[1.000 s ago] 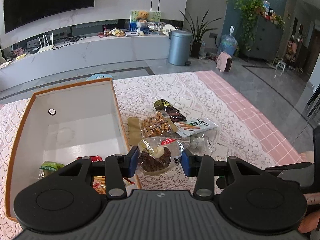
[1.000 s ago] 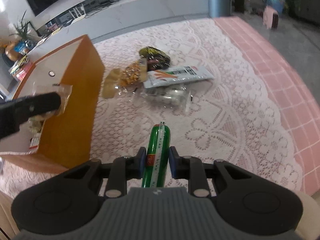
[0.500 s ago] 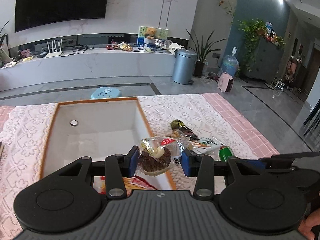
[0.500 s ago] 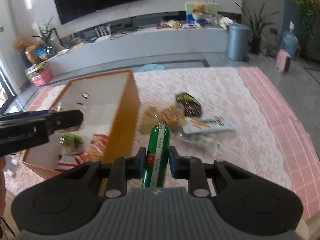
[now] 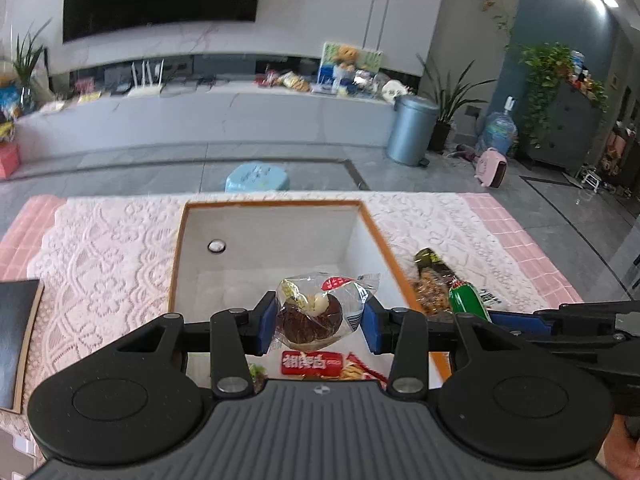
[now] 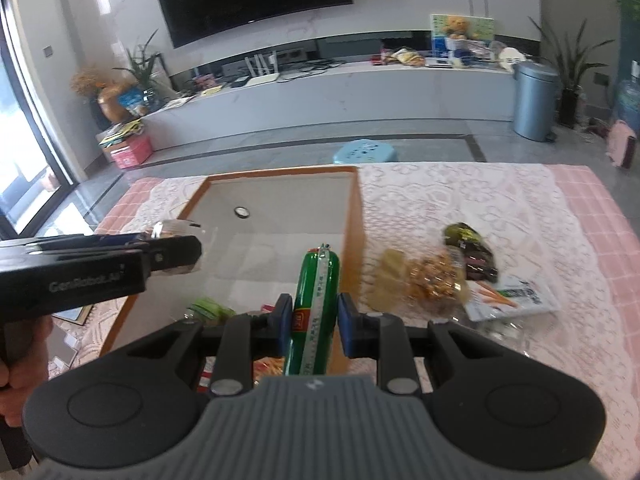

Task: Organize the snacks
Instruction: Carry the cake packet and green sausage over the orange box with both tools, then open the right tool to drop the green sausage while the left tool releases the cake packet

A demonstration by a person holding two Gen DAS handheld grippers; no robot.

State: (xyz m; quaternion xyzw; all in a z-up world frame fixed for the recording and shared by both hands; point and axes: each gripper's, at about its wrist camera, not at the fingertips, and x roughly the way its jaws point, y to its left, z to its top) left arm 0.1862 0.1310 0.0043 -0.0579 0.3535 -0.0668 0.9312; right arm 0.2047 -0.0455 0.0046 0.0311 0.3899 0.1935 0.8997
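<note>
My left gripper is shut on a clear-wrapped chocolate cake and holds it above the open orange-rimmed white box. My right gripper is shut on a green sausage stick over the box's right wall. Red and green snack packs lie in the box's near end. The left gripper also shows in the right wrist view, above the box's left side.
Loose snacks lie on the lace tablecloth right of the box: a nut bar, a dark packet, a white carrot-print packet. A dark book lies at the table's left. A blue stool stands beyond.
Both grippers have moved left with their snacks, from above the loose pile to above the box. The right gripper has come up beside the left one.
</note>
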